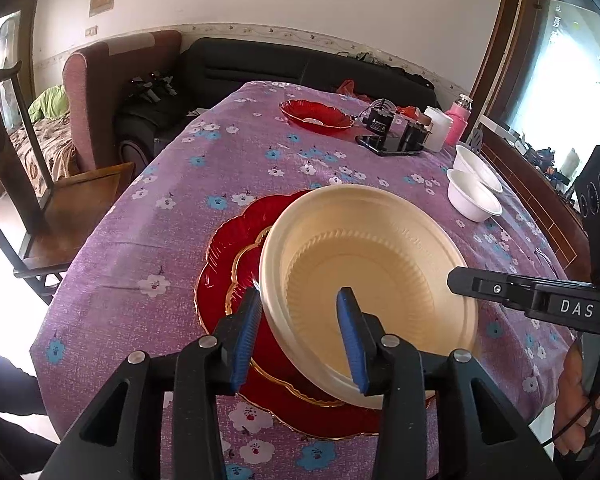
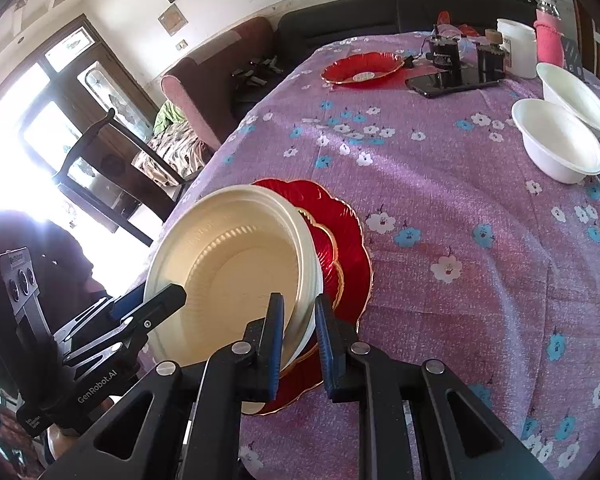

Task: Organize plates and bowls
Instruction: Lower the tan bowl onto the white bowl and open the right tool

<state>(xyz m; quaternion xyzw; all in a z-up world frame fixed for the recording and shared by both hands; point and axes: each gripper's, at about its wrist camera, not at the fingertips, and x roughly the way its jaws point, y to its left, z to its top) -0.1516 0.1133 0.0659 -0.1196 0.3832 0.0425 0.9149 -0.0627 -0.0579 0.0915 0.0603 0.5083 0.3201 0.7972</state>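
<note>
A cream plastic bowl sits tilted over a stack of red gold-rimmed plates near the table's front edge. My left gripper is open, its blue pads straddling the bowl's near rim with wide gaps. My right gripper straddles the opposite rim of the cream bowl; its pads stand close to the rim, and a narrow gap shows on the right pad. The red plates lie under the bowl. Two white bowls stand at the right. A red plate lies at the far end.
The table wears a purple flowered cloth. A phone, black gadgets, a white jar and a pink bottle crowd the far right. A wooden chair stands at the left, an armchair and black sofa beyond.
</note>
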